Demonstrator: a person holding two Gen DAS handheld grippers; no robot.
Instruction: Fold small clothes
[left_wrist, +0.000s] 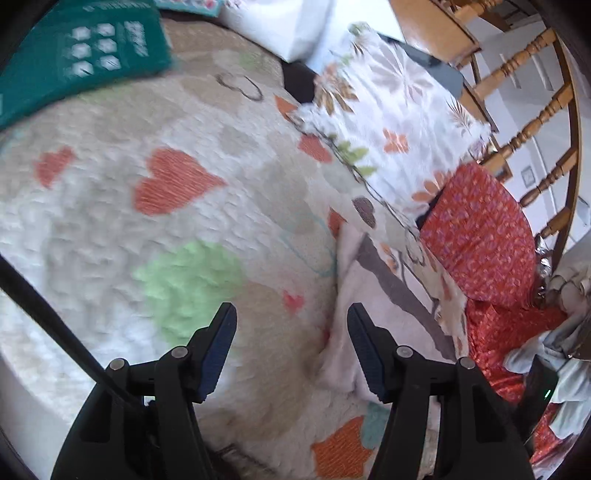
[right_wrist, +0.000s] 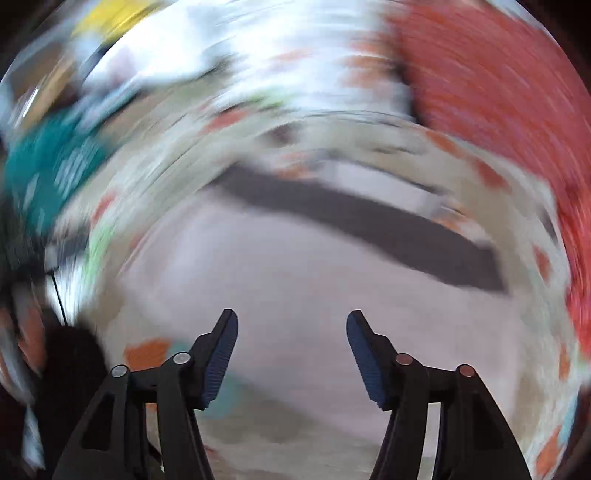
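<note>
While the pale garment with a grey band (left_wrist: 373, 295) lies on the heart-patterned fleece blanket (left_wrist: 177, 206), it sits ahead of and slightly to the right of the left gripper (left_wrist: 291, 317), its near edge beside the right finger. In the right wrist view the same garment (right_wrist: 314, 295) fills the field directly ahead of the right gripper (right_wrist: 291, 325), with the grey band running across beyond the fingertips; heavy blur hides finer detail there.

Left gripper: jaws spread wide apart, nothing between the blue pads (left_wrist: 221, 350). Right gripper: jaws likewise wide apart, nothing between them.

Beyond the garment, ahead and to the right of the left gripper, a white floral cloth (left_wrist: 391, 122) lies next to a red patterned fabric (left_wrist: 480, 236). Far ahead and to the left lies a teal printed item (left_wrist: 81, 51). A wooden chair back (left_wrist: 532, 122) stands at the far right.
</note>
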